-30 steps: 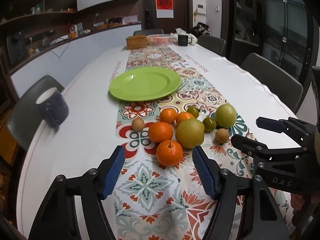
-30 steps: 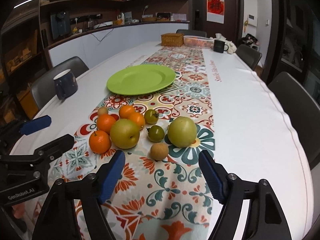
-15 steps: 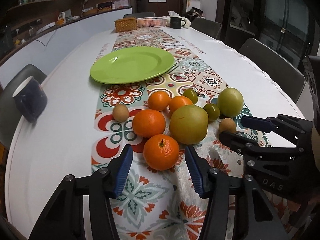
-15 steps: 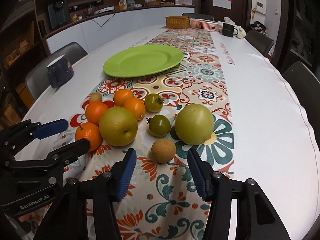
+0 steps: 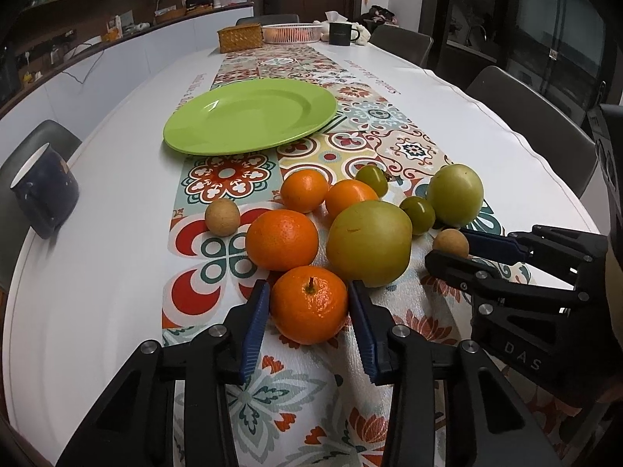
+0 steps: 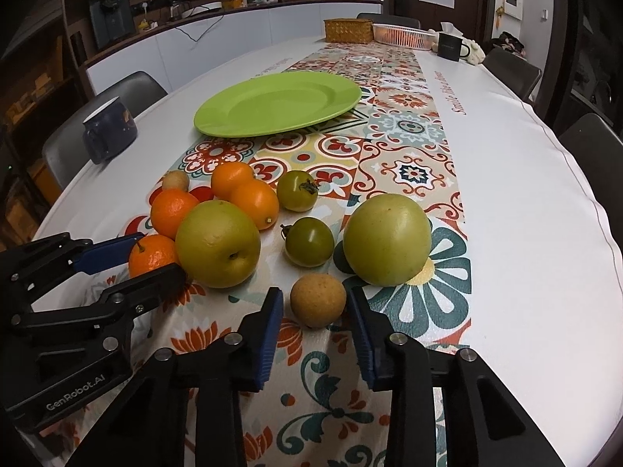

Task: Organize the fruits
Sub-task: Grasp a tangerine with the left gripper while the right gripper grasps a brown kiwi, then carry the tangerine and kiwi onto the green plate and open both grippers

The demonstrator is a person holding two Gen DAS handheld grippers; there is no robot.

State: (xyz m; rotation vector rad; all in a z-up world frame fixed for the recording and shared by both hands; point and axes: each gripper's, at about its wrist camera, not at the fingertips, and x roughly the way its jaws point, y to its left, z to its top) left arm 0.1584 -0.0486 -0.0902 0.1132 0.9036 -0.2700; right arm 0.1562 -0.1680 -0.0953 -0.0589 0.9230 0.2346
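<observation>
1. The left gripper [image 5: 307, 311] brackets a stemmed tangerine [image 5: 308, 304], blue pads at its sides; firm grip unclear.
2. The right gripper [image 6: 314, 307] stands released around a small brown fruit [image 6: 317, 300], gaps either side.
3. Further off, a green plate [image 5: 249, 116] lies on the patterned runner [image 5: 389, 124].

Overhead light glares on the green plate [image 5: 249, 116]; fisheye edges bend and darken, background dim, focus sharp.

We note both units low and level: left hand-held gripper [image 5: 308, 311] nearly closed, jaws slightly parted; right hand-held gripper [image 6: 317, 311] likewise, jaws apart.
</observation>
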